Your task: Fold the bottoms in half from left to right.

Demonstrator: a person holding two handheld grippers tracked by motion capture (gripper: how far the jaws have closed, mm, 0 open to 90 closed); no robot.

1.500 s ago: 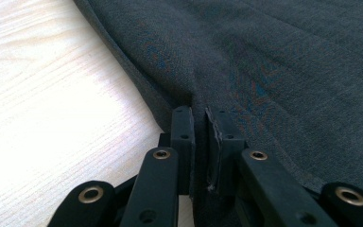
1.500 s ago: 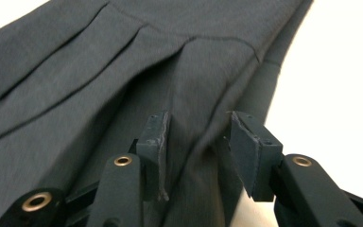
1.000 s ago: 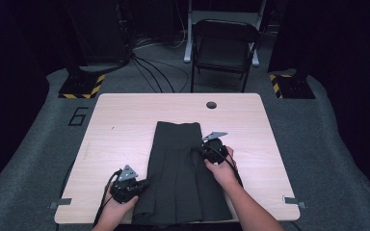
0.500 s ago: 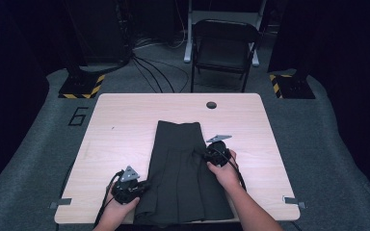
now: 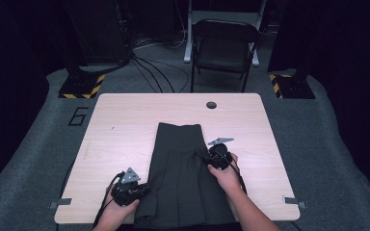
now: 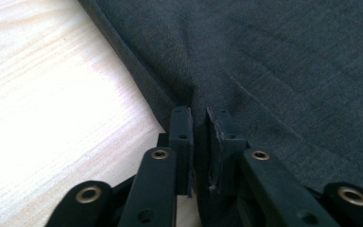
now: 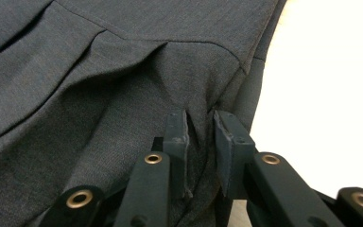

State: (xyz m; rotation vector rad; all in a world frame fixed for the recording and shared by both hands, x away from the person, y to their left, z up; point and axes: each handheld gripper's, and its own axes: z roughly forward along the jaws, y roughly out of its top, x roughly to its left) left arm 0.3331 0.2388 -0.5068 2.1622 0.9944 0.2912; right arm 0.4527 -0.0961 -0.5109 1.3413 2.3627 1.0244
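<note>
1. Locate skirt [image 5: 180, 178] mid-table [image 5: 125, 125], hem at near edge.
2. Take both side edges evenly; avoid bunching pleats.
3. Note left gripper [image 5: 143, 188] at skirt's left edge: narrow gap, just been opening, cloth loose between jaws.
4. Note right gripper [image 5: 207, 159] at right edge: likewise just opened, narrow, fold unpinched.

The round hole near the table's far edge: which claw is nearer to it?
Right. The right claw sits at the dark skirt's right edge, partway up the table toward the hole. The left claw is at the skirt's left edge, close to the near edge.
</note>
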